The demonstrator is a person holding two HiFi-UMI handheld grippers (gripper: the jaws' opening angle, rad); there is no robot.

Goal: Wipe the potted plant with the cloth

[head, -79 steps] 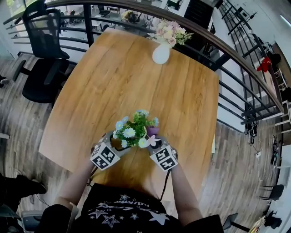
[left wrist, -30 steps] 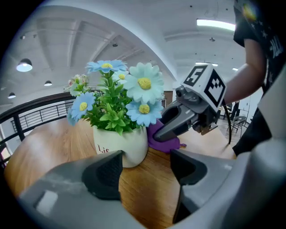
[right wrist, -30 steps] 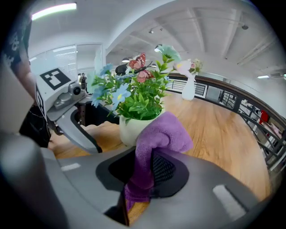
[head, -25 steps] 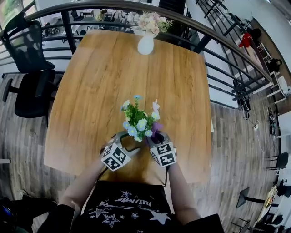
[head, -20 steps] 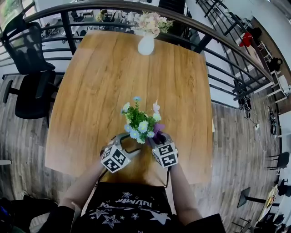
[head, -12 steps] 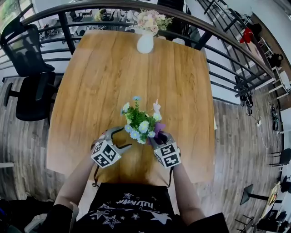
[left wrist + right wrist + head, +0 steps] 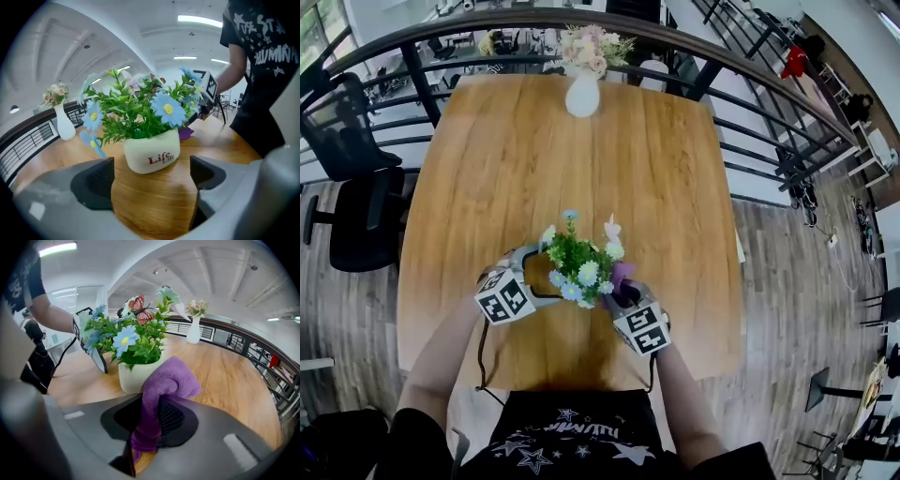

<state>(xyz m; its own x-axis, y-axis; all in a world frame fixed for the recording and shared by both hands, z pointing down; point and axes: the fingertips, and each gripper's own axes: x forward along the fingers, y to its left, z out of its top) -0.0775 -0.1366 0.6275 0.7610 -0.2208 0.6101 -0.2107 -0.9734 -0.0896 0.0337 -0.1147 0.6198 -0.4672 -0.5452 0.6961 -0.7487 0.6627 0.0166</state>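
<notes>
My left gripper (image 7: 150,180) has its jaws wide apart, having just been opening. Only bare wood lies between them. The cream ceramic pot of green leaves and blue and white artificial flowers (image 7: 151,152) stands just beyond their tips. My right gripper (image 7: 151,420) has its jaws clamped on a purple terry cloth (image 7: 171,378), whose loose fold bulges up just beside the pot. The plant sits near the near edge of the brown wooden worktop (image 7: 656,169), about midway along it.
</notes>
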